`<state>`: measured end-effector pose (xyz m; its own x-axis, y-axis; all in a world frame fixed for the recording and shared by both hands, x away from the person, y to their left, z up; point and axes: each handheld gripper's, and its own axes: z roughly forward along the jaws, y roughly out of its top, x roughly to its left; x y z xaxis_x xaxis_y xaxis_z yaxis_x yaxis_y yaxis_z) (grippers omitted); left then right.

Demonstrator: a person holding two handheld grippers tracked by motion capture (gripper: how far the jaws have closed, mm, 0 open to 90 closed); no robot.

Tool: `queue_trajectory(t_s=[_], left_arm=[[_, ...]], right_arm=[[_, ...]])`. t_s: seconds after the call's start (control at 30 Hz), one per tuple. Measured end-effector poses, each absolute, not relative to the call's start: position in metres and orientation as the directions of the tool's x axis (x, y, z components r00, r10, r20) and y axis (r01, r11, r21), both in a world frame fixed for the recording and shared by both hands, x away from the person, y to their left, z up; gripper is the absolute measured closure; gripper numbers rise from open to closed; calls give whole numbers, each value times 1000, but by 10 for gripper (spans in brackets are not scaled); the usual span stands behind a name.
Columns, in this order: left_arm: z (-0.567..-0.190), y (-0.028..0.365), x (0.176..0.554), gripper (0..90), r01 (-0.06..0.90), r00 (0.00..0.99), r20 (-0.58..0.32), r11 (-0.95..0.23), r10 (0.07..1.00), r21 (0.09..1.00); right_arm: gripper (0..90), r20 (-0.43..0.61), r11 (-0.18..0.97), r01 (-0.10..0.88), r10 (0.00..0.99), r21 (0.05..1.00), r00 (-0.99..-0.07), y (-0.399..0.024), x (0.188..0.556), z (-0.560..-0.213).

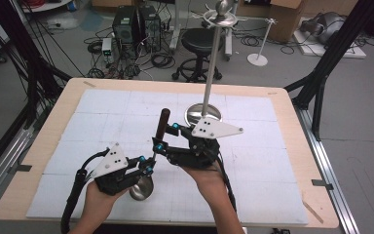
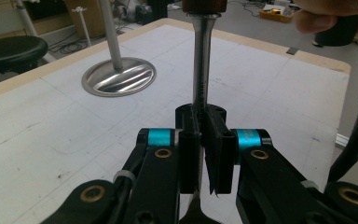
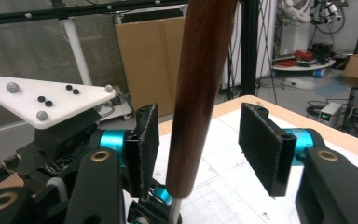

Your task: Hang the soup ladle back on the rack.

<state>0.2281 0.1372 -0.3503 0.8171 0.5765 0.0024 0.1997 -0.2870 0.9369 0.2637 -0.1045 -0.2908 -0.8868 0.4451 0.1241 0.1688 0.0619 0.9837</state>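
Observation:
A ladle stands upright with its dark wooden handle (image 1: pixel 164 122) at the top and its steel bowl (image 1: pixel 142 187) low near the table's front. My left gripper (image 1: pixel 146 165) is shut on the ladle's thin steel shaft (image 2: pixel 200 65), which rises straight from between its jaws in the left gripper view (image 2: pixel 201 126). My right gripper (image 1: pixel 167 137) is higher, at the wooden handle (image 3: pixel 198 93). Its jaws stand apart on either side of the handle, and the right pad (image 3: pixel 261 144) is clear of the wood. The left gripper's white plate (image 3: pixel 46 100) is close by.
A steel stand with a round base (image 1: pixel 203 113) and a tall pole (image 1: pixel 213 63) rises just behind the grippers, its base (image 2: pixel 119 77) also in the left gripper view. A white gridded mat (image 1: pixel 102 117) covers the wooden table. A black stool (image 1: pixel 202 41) is beyond the far edge.

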Motion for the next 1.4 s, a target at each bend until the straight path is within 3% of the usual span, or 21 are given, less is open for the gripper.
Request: queue_trajectory(t_s=[0.4,0.67,0.77,0.8,0.87,1.03,1.4], left_arm=[[-351,137,228,840,188,842,-10,-276,540,942],[-351,138,229,838,183,857,-19,-270,516,945],[-352,140,232,829,190,888,-53,-262,456,946],[-352,141,233,815,191,903,-71,-248,423,950],[-351,147,235,668,194,926,-101,-230,362,954],[-351,150,238,539,188,942,-116,-209,315,960],[-353,153,244,545,165,973,-132,-168,192,972]], right_arm=[[696,124,48,156,404,987,-906,-103,263,-289],[728,161,28,183,362,983,-918,-104,264,-289],[733,162,34,183,336,982,-928,-103,262,-288],[735,160,41,183,326,982,-932,-102,262,-287],[735,123,89,158,315,983,-941,-101,260,-284],[734,126,83,151,254,985,-959,-105,262,-280],[734,91,88,101,113,991,-989,-106,263,-274]])
